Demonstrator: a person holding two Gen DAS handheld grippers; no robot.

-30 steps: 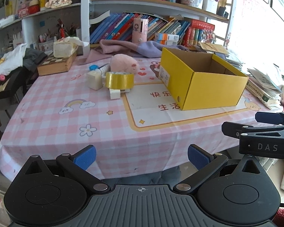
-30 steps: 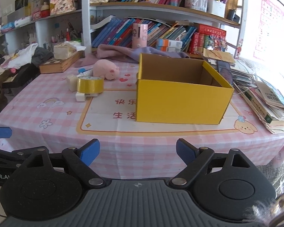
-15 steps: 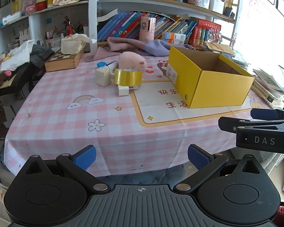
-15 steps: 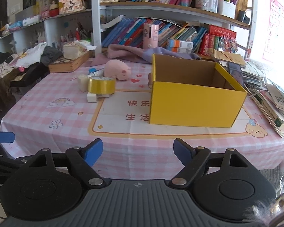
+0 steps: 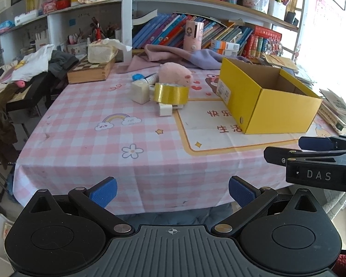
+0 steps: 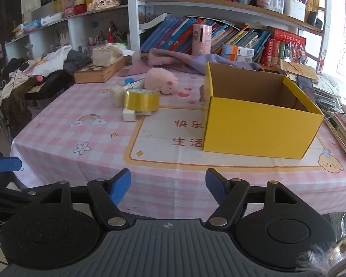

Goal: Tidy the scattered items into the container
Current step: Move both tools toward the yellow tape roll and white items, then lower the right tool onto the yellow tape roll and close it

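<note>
Both tools, left [image 5: 171,190] and right [image 6: 168,184], hang spread before the pink-checked bench [image 5: 99,124]; crowded bookshelves [image 5: 196,34] stand behind it.

Shelves and clutter behind a pink checked tablecloth [image 5: 85,124].
Books [image 5: 163,31] lean on the shelf; a tissue box [image 5: 101,52] sits on a wooden chessboard box [image 5: 90,72], clothes [image 5: 34,63] heaped beside it.

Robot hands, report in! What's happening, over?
Left gripper open, empty. Right gripper open, empty. Tape roll, pink plush on table, outside yellow box. Nothing blocking.
</note>
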